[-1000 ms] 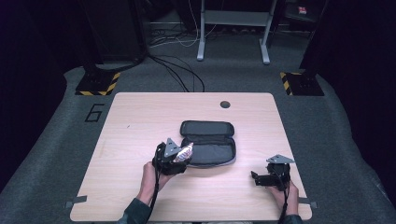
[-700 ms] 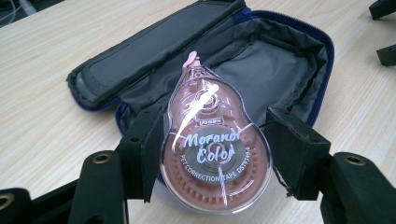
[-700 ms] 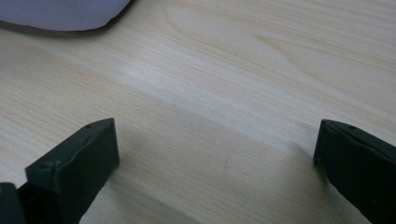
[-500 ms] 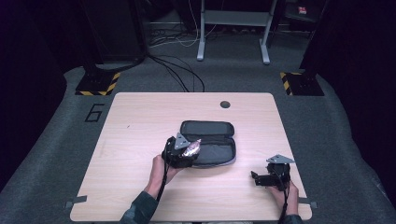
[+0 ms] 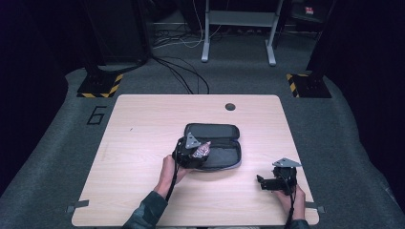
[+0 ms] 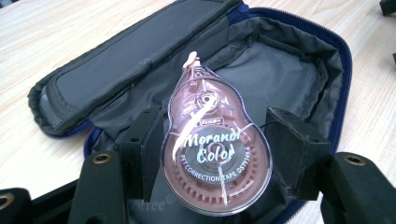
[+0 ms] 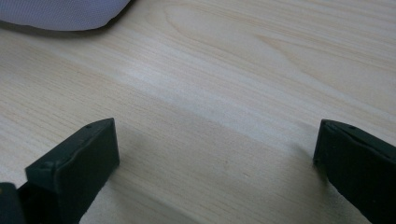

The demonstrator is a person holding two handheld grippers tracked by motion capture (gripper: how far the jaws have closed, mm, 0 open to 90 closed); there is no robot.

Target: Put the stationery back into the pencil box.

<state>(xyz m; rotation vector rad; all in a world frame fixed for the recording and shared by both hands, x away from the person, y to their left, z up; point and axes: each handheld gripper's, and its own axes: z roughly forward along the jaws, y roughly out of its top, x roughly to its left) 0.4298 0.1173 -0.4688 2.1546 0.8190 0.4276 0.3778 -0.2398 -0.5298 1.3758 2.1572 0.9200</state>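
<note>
Carried forward and rightward across the pale wooden table [image 5: 143, 143] since the earlier frames, the left gripper [image 6: 212, 154] now hangs over the open black zippered fabric pencil case [image 5: 224, 152] instead of beside its near-left corner, while the right gripper [image 5: 267, 182] rests unchanged near the table's right edge. Largest in the scene is the table itself, with a small dark round hole [image 5: 230, 106] near its far side; next comes the pencil case, lying unzipped at mid-table, its padded lid folded flat away and its grey lining exposed. Smallest is the clear, pink-tinted teardrop-shaped plastic correction tape dispenser [image 6: 212, 154], clamped between the left gripper's black pads across its wide rounded body, its narrow tip pointing out over the case's open compartment. The right gripper's jaws stand well apart over bare wood, holding nothing. Judging by its look, the dispenser should be light and rigid, its glossy curved shell slippery and liable to squirt from a pinch placed too near the taper; the broad belly, where the pads now sit, seems the soundest hold. The thin tip looks the fragile part, best kept clear of the case's zipper edge when lowered in.
</note>
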